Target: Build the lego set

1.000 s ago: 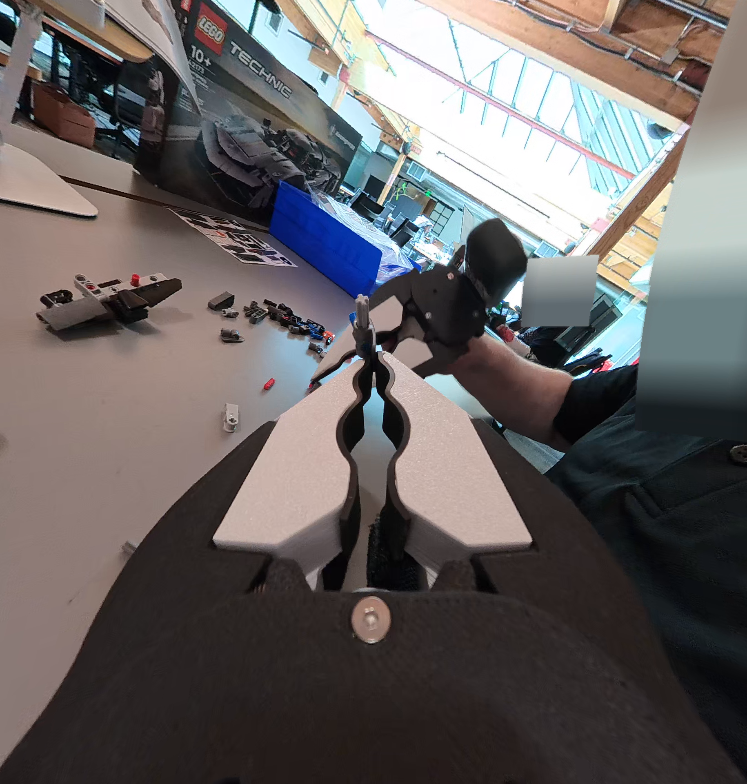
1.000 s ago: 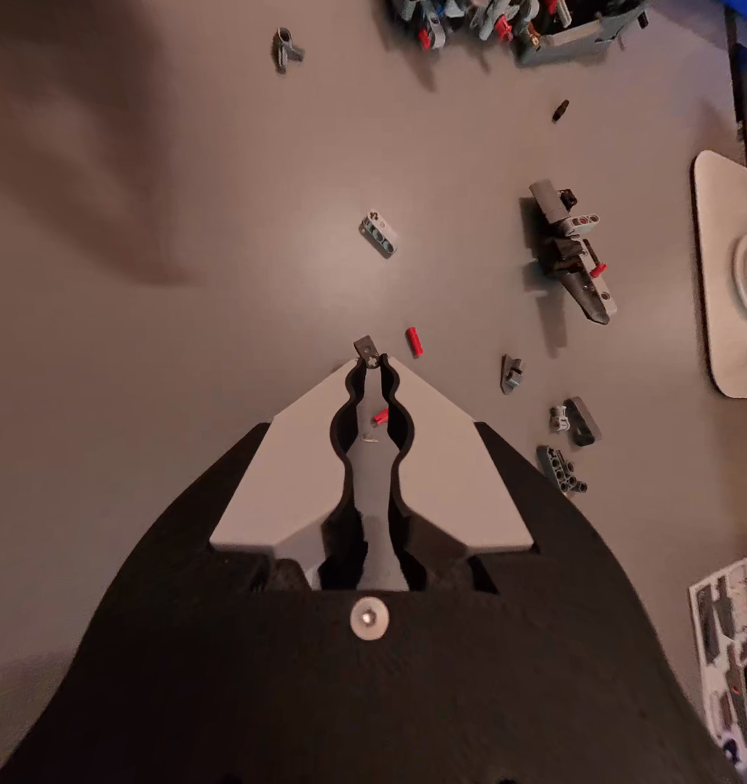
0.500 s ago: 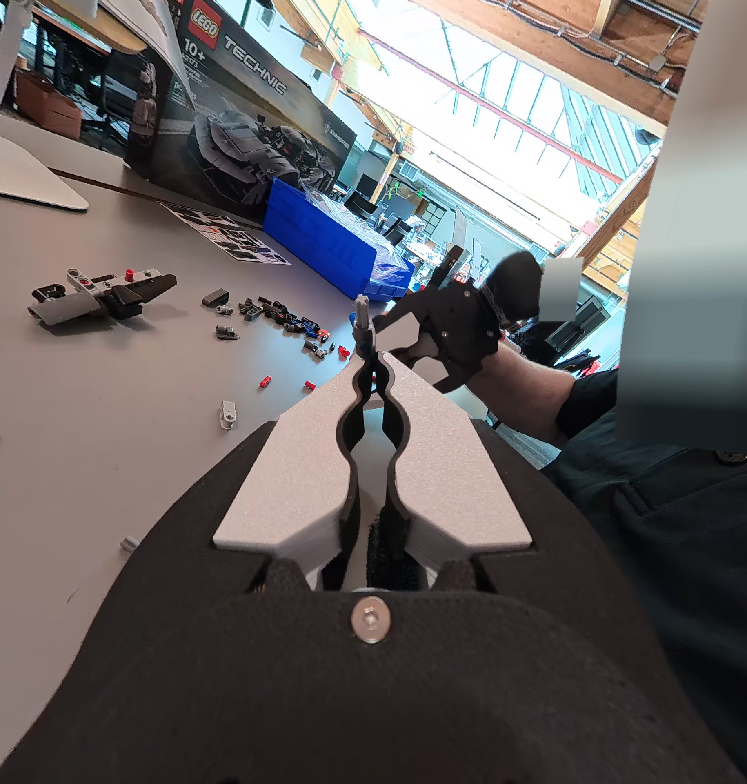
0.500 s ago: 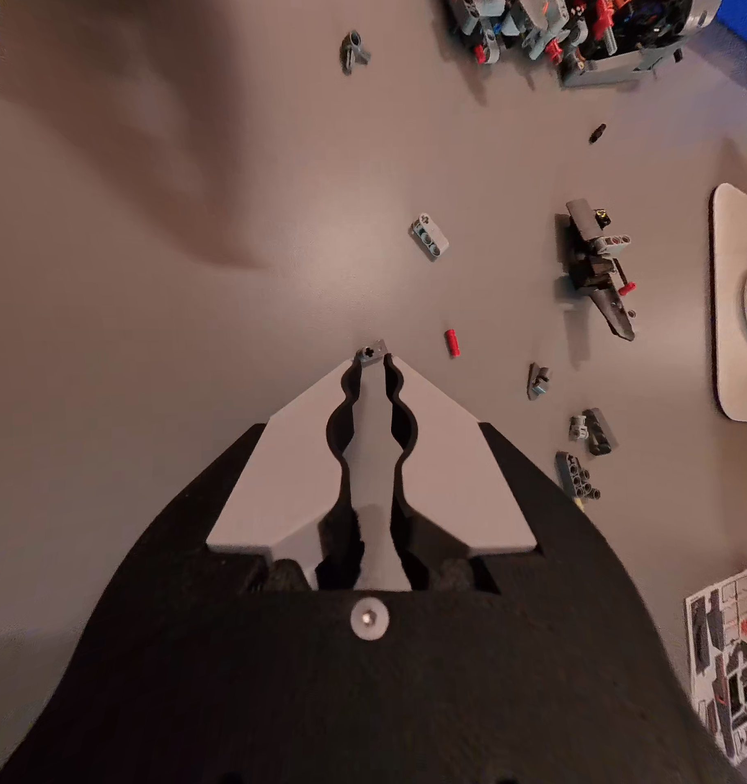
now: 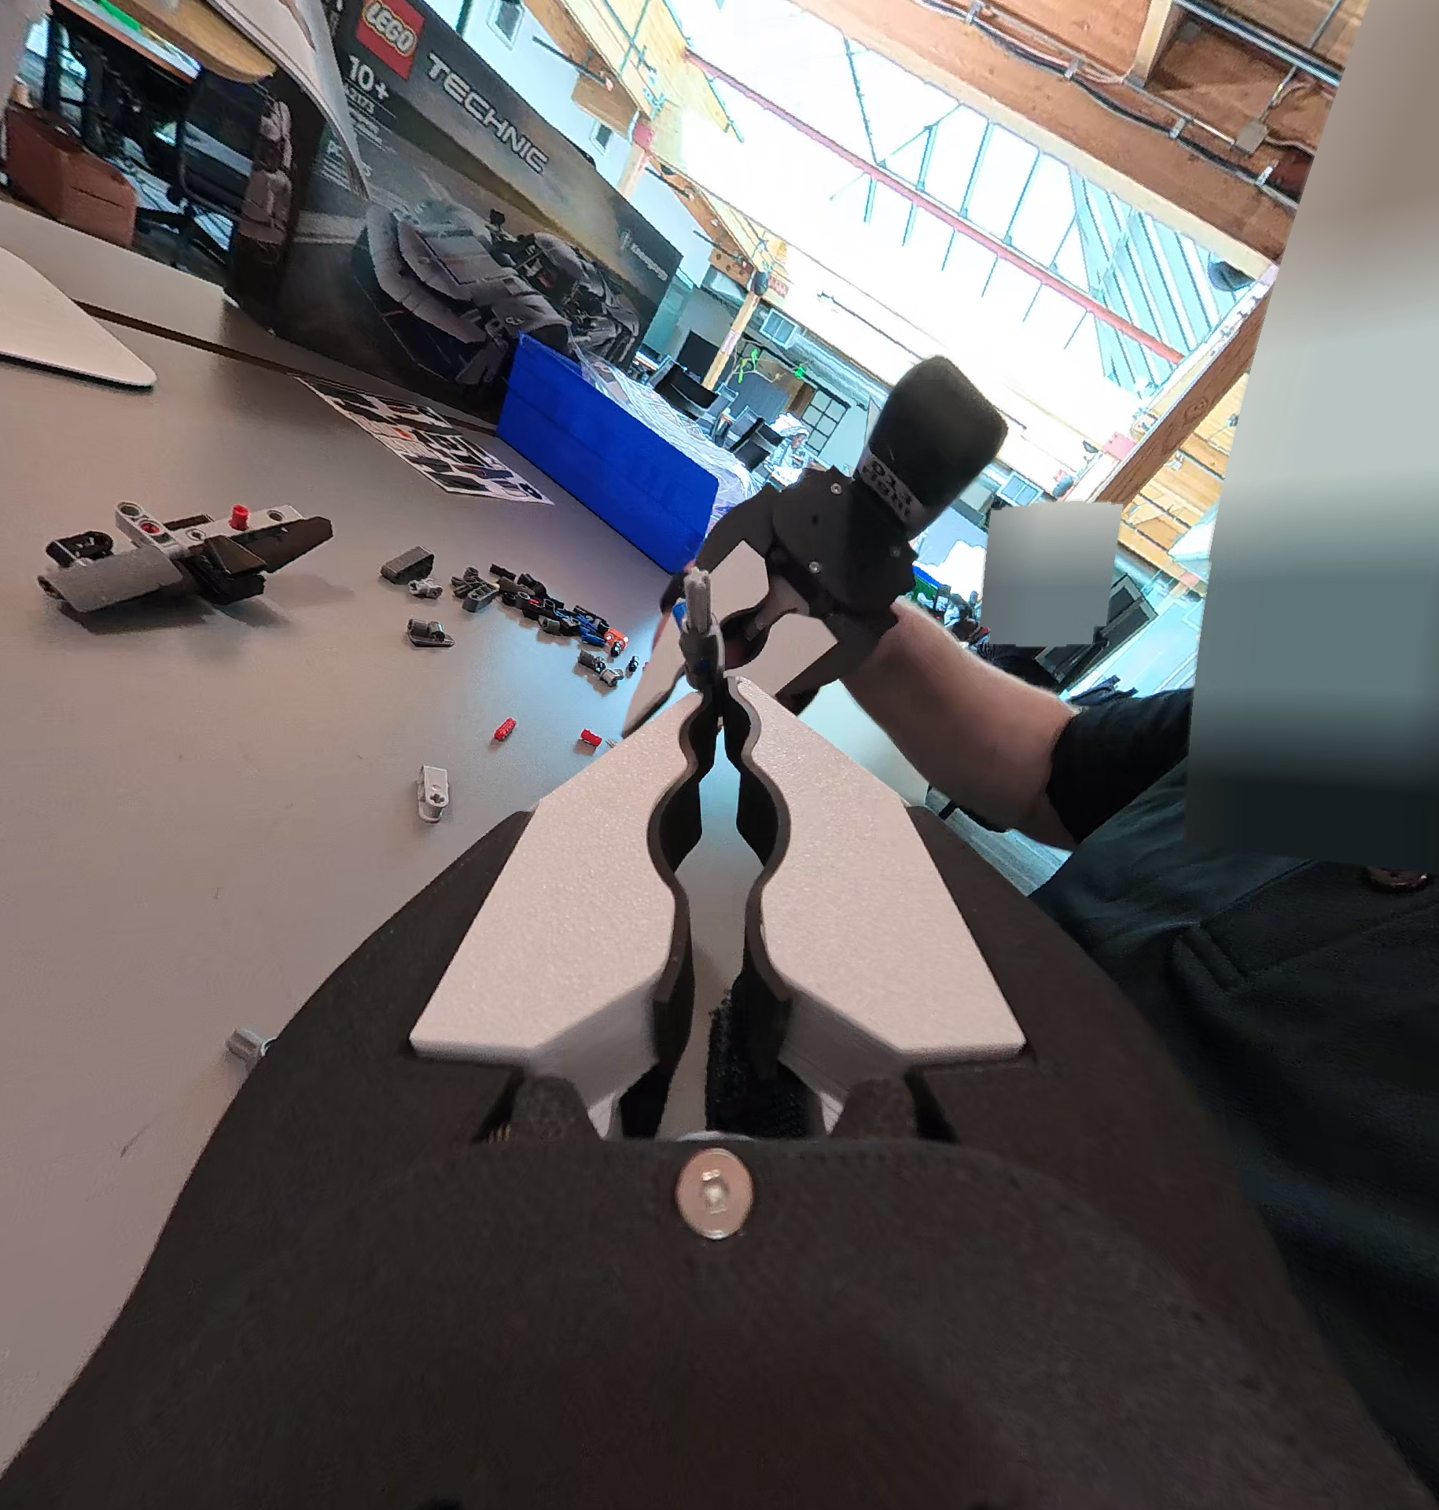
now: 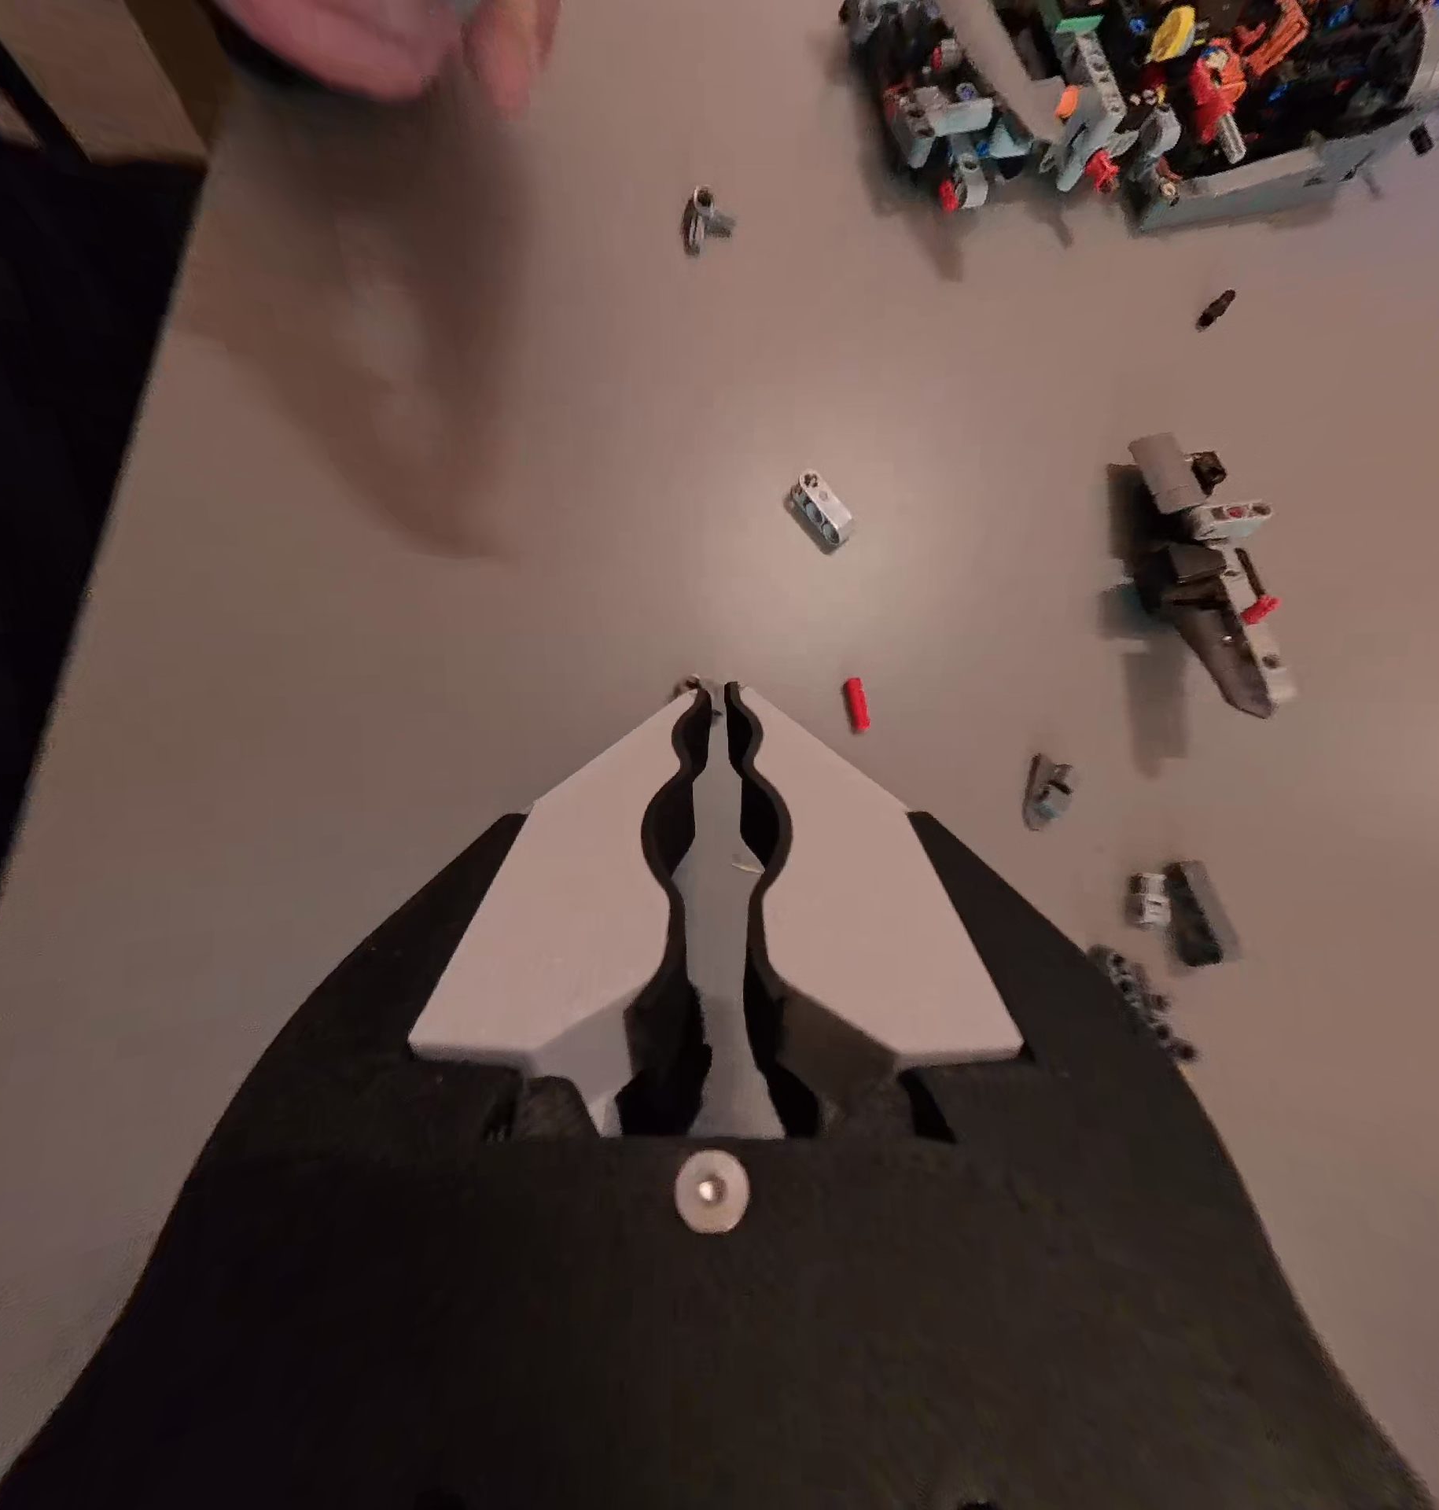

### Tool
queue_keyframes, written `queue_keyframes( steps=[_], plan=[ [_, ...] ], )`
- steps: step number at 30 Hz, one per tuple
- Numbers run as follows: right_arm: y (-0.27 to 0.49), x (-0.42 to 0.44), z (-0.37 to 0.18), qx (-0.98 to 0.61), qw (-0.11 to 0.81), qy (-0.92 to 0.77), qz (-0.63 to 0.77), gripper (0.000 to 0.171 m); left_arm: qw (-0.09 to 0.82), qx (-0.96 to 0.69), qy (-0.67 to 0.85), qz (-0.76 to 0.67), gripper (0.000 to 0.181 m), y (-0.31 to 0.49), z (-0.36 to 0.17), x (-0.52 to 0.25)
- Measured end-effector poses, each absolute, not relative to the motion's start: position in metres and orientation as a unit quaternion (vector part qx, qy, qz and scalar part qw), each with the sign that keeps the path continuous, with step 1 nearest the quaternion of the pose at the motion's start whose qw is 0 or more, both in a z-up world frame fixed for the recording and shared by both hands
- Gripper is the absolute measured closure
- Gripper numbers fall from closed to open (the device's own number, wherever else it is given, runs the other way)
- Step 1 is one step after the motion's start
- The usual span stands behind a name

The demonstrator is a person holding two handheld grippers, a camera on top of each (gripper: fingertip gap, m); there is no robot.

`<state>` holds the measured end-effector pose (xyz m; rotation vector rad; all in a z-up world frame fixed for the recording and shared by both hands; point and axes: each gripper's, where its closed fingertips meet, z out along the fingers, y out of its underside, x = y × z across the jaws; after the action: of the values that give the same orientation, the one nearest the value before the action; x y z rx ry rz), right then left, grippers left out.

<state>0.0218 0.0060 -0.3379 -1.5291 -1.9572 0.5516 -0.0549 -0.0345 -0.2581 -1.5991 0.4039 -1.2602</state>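
My left gripper (image 5: pixel 712 686) is shut on a small grey axle piece with a blue part (image 5: pixel 700 625), held upright above the table. Just beyond it, the right gripper (image 5: pixel 651 703) points down at the table in a person's hand. In the right wrist view, my right gripper (image 6: pixel 714 694) has its jaws almost together, tips close to the table. A small grey connector (image 6: pixel 692 685) peeks out at the left fingertip and seems pinched. A black and grey sub-assembly (image 5: pixel 185 556) lies at the left; it also shows in the right wrist view (image 6: pixel 1198 572).
A large partial build (image 6: pixel 1149 98) sits at the far right. A light grey beam (image 6: pixel 820 511), a red pin (image 6: pixel 855 703) and several loose pieces (image 5: pixel 536 600) lie about. The set box (image 5: pixel 455 245), a blue bin (image 5: pixel 610 466) and a sticker sheet (image 5: pixel 430 449) stand behind. A blurred hand (image 6: pixel 389 49) is at the top left. My hands' fingertips stand some 12 cm from each other. From my right tips it is roughly 5 cm to the red pin (image 6: pixel 855 703); from my left, 15 cm. It turns up in the left wrist view (image 5: pixel 507 731) as well.
The right gripper's jaws parted slightly, the connector turned at the tips, and the jaws closed narrower. The right view shifted, showing more of the large build. The left gripper kept its piece.
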Motion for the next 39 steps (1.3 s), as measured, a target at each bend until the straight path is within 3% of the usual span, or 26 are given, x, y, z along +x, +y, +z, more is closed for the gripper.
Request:
queue_keyframes(
  steps=[3, 7, 21, 28, 39],
  plan=[
    [0.008, 0.022, -0.350, -0.527, 0.296, -0.781, 0.155, 0.160, 0.506, -0.664, 0.172, -0.523, 0.181, -0.034, -0.259, -0.054],
    [0.011, 0.018, -0.359, -0.460, 0.300, -0.831, 0.092, 0.162, 0.509, -0.664, 0.174, -0.520, 0.181, -0.034, -0.259, -0.054],
    [0.014, 0.014, -0.358, -0.452, 0.240, -0.853, 0.106, 0.171, 0.507, -0.663, 0.172, -0.524, 0.181, -0.032, -0.258, -0.056],
    [-0.028, 0.028, -0.333, -0.493, 0.240, -0.811, 0.202, 0.158, 0.508, -0.662, 0.161, -0.527, 0.181, -0.033, -0.257, -0.063],
    [-0.041, 0.026, -0.352, -0.490, 0.264, -0.816, 0.156, 0.161, 0.504, -0.665, 0.175, -0.522, 0.181, -0.035, -0.259, -0.059]
  ],
)
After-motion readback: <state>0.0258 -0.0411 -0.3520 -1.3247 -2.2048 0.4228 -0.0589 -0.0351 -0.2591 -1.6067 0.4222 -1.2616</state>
